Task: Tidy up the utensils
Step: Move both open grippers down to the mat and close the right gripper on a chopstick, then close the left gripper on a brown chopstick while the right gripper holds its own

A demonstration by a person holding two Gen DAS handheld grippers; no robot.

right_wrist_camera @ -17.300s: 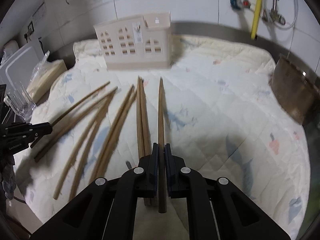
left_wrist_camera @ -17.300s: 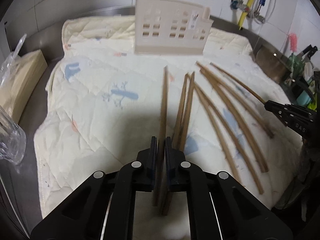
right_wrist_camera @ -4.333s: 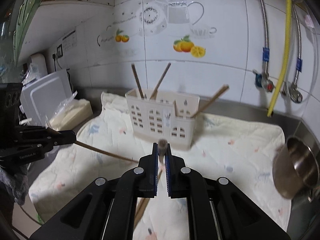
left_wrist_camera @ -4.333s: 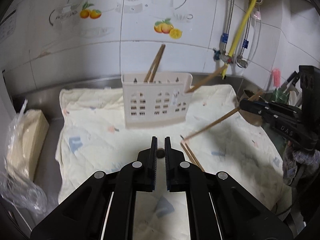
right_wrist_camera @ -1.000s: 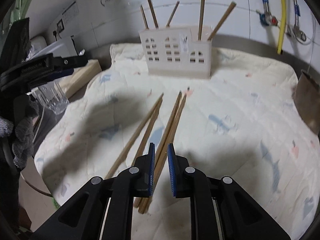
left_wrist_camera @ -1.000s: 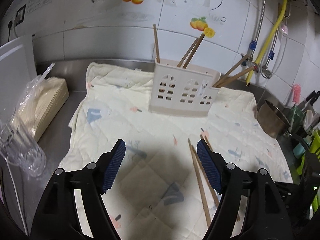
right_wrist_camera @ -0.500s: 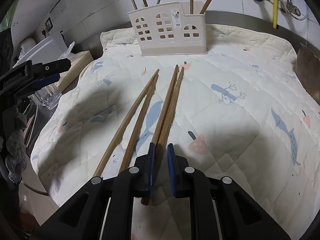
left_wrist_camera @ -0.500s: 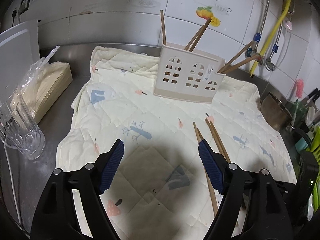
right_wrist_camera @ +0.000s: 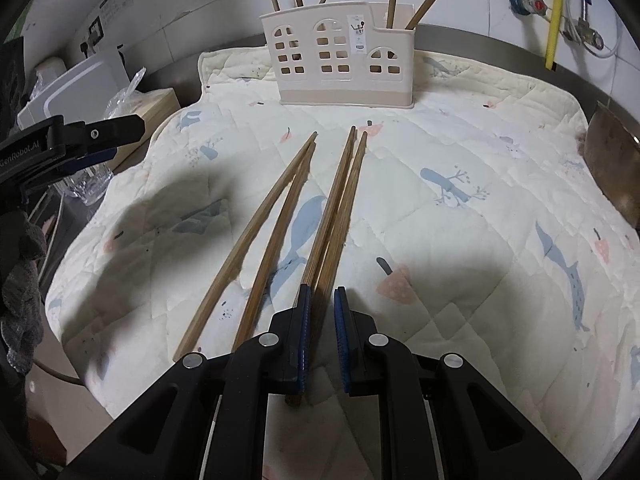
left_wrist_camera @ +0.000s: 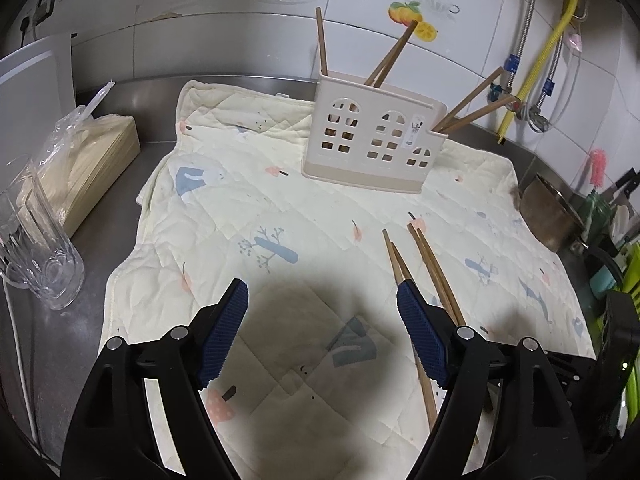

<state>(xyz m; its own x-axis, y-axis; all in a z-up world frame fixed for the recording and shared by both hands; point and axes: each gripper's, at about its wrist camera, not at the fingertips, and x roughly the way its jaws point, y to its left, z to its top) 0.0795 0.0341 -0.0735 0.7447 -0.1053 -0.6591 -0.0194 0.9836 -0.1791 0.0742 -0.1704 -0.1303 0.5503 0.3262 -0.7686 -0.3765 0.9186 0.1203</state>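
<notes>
Where the quilted cloth (right_wrist_camera: 460,128) covers the steel desk (left_wrist_camera: 132,104), I see the holder (right_wrist_camera: 340,60) with five chopsticks; four chopsticks (right_wrist_camera: 320,216) lie loose. Left tool (left_wrist_camera: 320,332) wide, empty; right tool (right_wrist_camera: 320,336) nearly shut around one pair.

Left gripper (left_wrist_camera: 322,328): jaws spread wide, nothing between the pads, pitched down, hovering at scene left. Right gripper (right_wrist_camera: 320,334): jaws drawn nearly together around the near ends of two chopsticks (right_wrist_camera: 334,220), pitched down, low at the near edge.
</notes>
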